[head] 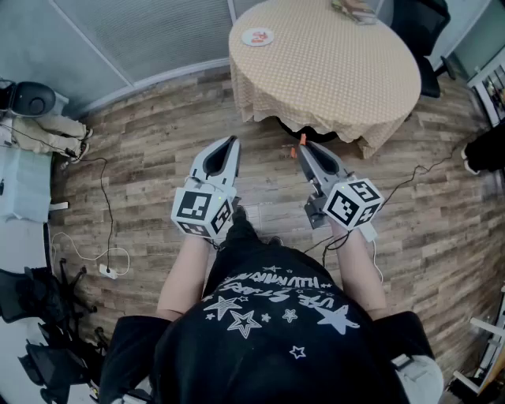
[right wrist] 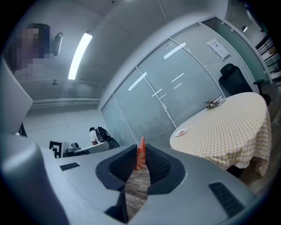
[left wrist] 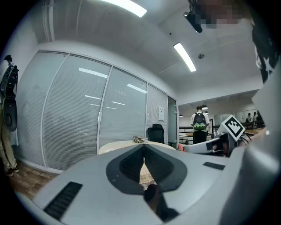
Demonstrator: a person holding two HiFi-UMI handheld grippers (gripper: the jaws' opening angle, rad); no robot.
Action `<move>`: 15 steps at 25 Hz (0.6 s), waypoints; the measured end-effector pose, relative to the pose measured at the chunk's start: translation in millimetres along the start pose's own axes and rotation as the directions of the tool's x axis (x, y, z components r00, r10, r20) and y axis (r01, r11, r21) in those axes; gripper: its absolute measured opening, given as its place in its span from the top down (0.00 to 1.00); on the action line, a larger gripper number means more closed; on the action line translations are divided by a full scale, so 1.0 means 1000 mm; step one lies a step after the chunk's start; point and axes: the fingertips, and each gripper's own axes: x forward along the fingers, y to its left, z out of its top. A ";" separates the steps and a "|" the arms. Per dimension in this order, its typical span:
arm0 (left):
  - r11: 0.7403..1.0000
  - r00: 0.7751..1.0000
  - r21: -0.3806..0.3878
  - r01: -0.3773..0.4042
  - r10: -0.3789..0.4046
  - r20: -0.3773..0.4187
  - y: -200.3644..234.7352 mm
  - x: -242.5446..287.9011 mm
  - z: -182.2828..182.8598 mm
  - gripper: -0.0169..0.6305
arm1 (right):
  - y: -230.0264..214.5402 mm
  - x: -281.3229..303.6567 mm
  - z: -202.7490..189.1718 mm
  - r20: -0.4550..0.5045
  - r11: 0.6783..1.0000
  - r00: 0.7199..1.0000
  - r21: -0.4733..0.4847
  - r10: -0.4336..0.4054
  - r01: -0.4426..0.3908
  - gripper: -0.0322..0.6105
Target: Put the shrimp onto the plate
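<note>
Two hand-held grippers, both held over the wooden floor.

- Right hand-held gripper (head: 303,147): jaws narrow, clamped on one orange shrimp (right wrist: 140,154). The shrimp stands upright between the pads and its tip pokes out past the jaw tips.
- Left hand-held gripper (head: 233,141): just beside the right one, jaws pressed together at the tips.
- One round desk (head: 339,75) with a checked cloth, ahead of both hand-held grippers.
- One small plate (head: 257,36) on the desk's near-left edge, well apart from the shrimp and forward of the left hand-held gripper's tips.
- One stack of books (head: 354,9) at the desk's far side.
</note>
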 end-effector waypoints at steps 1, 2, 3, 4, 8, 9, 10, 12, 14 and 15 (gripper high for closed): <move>1.000 1.000 -0.002 -0.001 0.001 0.001 0.001 -0.001 0.001 0.96 | 0.001 0.001 0.000 -0.004 1.000 1.000 -0.003 -0.001 0.001 0.84; 1.000 1.000 -0.003 -0.003 0.003 0.002 0.002 -0.001 0.002 0.96 | 0.001 0.001 -0.001 -0.008 1.000 1.000 -0.005 -0.002 0.002 0.84; 1.000 1.000 -0.003 -0.003 0.003 0.004 0.003 -0.002 0.002 0.96 | 0.002 0.002 -0.001 -0.010 1.000 1.000 -0.005 -0.003 0.003 0.84; 1.000 1.000 -0.001 -0.003 0.003 0.006 0.004 -0.002 0.003 0.96 | 0.002 0.003 -0.001 -0.011 1.000 1.000 -0.004 -0.004 0.004 0.84; 1.000 1.000 0.005 -0.010 0.010 0.012 0.008 -0.006 0.004 0.96 | 0.007 0.007 -0.003 -0.015 1.000 1.000 -0.008 0.002 -0.002 0.84; 1.000 1.000 0.003 -0.012 0.012 0.011 0.010 -0.007 0.003 0.96 | 0.009 0.008 -0.004 -0.017 1.000 1.000 -0.010 0.005 -0.005 0.84; 1.000 1.000 -0.001 -0.015 0.015 0.010 0.011 -0.009 0.001 0.96 | 0.010 0.009 -0.005 -0.020 1.000 1.000 -0.011 0.008 -0.008 0.84; 1.000 1.000 -0.006 -0.020 0.020 0.007 0.014 -0.010 -0.001 0.96 | 0.011 0.013 -0.007 -0.028 1.000 1.000 -0.012 0.012 -0.013 0.84; 1.000 1.000 -0.007 -0.024 0.024 0.005 0.019 -0.010 -0.002 0.96 | 0.012 0.020 -0.008 -0.035 1.000 0.999 -0.010 0.017 -0.017 0.84; 1.000 1.000 -0.008 -0.026 0.026 0.003 0.022 -0.010 -0.002 0.96 | 0.013 0.023 -0.009 -0.038 1.000 0.999 -0.008 0.020 -0.020 0.84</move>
